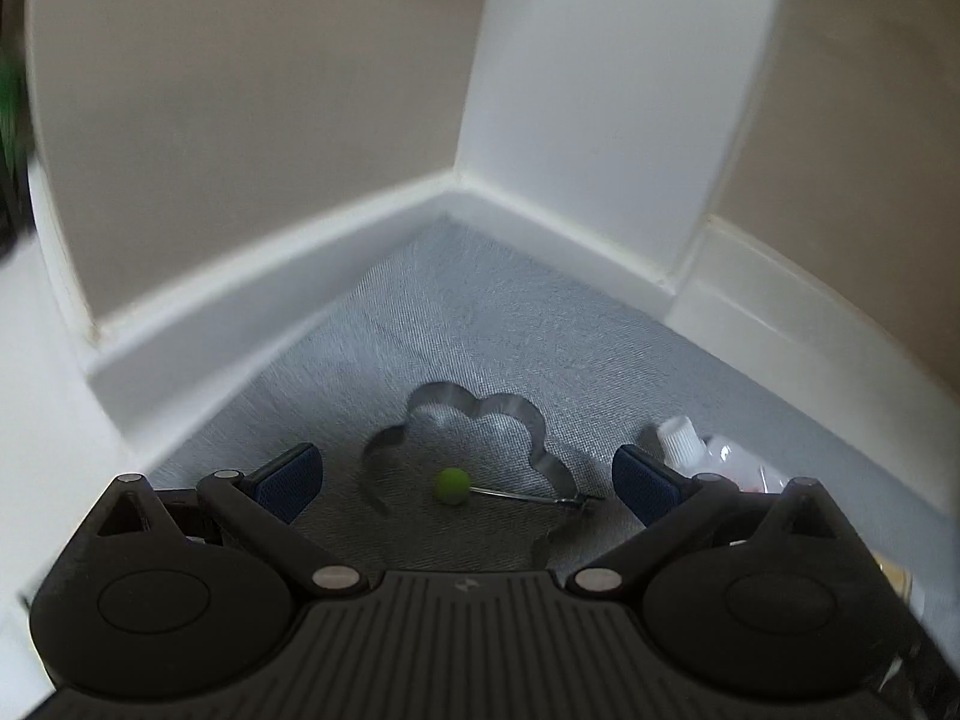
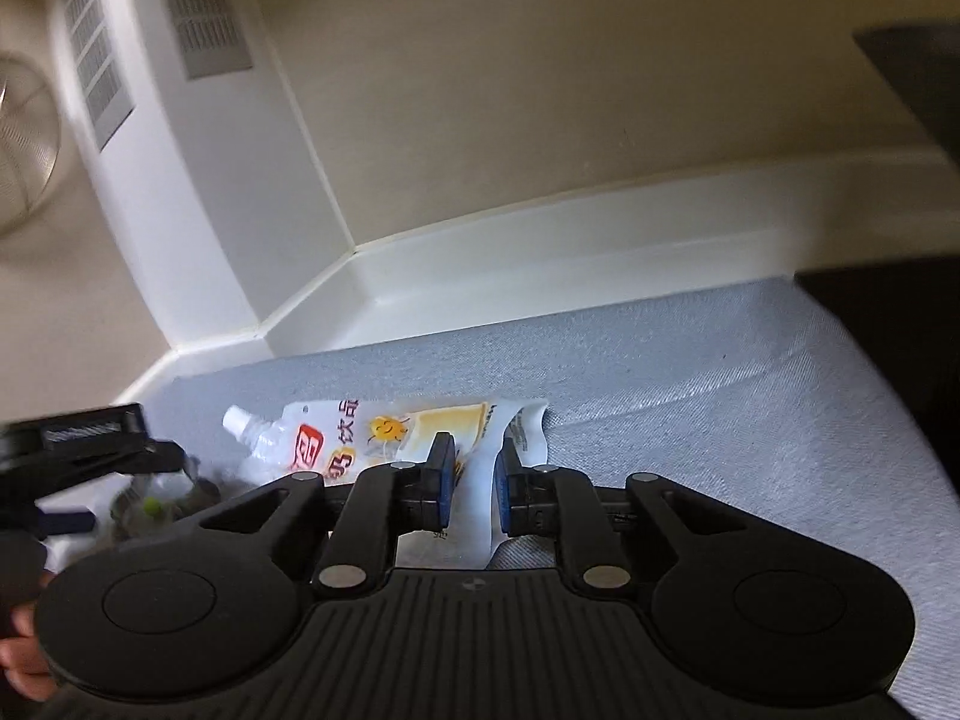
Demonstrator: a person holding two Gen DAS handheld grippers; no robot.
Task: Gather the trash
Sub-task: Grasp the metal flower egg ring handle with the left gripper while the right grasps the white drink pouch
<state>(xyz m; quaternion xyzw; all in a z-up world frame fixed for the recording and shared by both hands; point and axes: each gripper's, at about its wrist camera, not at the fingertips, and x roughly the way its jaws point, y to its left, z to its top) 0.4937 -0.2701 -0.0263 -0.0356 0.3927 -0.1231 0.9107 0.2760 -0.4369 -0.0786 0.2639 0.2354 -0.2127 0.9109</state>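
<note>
In my left wrist view, my left gripper [image 1: 468,477] hangs wide open over woven grey carpet [image 1: 480,324]. Low in the centre lies a cloud-shaped metal ring [image 1: 528,420] with a green ball [image 1: 451,485] on a thin wire.

In my right wrist view, lower centre, my right gripper [image 2: 474,480] has its pads nearly together around a glossy, crinkled spout pouch [image 2: 336,438] that lies on the carpet.

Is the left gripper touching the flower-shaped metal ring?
Apart. The left wrist view shows the left gripper open, carpet visible between each pad and the metal ring.
</note>
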